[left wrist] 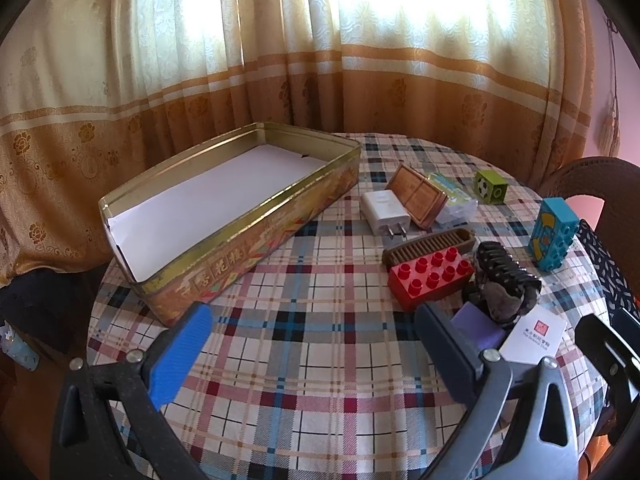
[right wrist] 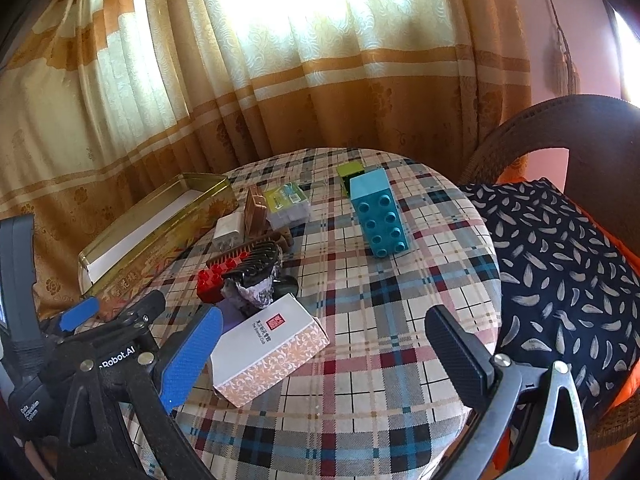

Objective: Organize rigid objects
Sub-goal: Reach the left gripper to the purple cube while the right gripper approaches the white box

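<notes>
Tin point(left wrist: 224, 216): long, lidless, gold-rimmed, lined with white paper, nothing in it. Sits at centre left of the left wrist view, mid left of the right wrist view.

Loose items all lie outside the tin, clustered to its right in the left wrist view: white charger point(left wrist: 386, 208) leaning against a brown patterned box point(left wrist: 418, 194), clear plastic case point(left wrist: 454, 196) behind them, brown comb point(left wrist: 430, 245), red brick point(left wrist: 430, 276) touching the comb, dark hair claw point(left wrist: 504, 276) just right of the brick, purple block point(left wrist: 478, 326) half hidden, white card box point(right wrist: 266, 350) at lower centre of the right wrist view. Teal brick point(right wrist: 380, 214) stands on end, apart from the cluster; green cube point(left wrist: 490, 187) behind it.

Left tool point(left wrist: 312, 344): fingers spread apart, gripping nothing, low in frame above bare plaid worktop point(left wrist: 300, 400), between tin and red brick.
Right tool point(right wrist: 320, 360): also apart, empty; white card box sits just beside its blue finger point(right wrist: 192, 360), between the two fingers in view.

Judgement: sorting not yet begun — step in hand is the first pick. The right tool looks lined up on the white card box; next move calls for lowering around its narrow sides, closing, then carrying to the tin at left. The box is wide, so the span may be tight.
</notes>
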A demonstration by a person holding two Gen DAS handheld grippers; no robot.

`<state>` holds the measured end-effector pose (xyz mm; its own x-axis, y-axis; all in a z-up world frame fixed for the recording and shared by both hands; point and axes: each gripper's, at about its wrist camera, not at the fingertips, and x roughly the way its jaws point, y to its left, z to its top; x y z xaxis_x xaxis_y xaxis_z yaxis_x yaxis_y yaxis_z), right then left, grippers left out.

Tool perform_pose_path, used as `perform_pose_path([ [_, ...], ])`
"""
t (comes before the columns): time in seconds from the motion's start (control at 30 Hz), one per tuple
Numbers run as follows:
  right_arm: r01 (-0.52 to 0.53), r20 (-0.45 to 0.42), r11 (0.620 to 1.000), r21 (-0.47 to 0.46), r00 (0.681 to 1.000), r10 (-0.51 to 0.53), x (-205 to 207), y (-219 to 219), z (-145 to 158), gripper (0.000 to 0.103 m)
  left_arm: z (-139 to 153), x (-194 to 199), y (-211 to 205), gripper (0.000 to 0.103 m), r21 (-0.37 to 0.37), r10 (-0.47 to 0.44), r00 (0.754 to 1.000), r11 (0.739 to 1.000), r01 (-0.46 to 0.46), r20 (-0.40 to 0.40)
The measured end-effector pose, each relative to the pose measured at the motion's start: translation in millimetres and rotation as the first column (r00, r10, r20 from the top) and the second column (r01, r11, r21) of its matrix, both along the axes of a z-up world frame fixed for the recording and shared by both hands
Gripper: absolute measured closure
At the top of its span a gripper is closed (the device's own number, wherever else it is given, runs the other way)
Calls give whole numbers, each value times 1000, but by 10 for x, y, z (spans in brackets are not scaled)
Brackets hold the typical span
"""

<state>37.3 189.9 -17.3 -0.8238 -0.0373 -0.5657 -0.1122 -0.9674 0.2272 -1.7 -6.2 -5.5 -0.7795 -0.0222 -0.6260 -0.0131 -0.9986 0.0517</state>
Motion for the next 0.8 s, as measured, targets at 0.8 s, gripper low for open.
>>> perform_pose_path([
  [0.8, -278, 140, 956, 98, 955, 263, -266, -265, -232, 1, -17, 16, -171, 0, 9, 16, 999, 1000, -17, 34],
])
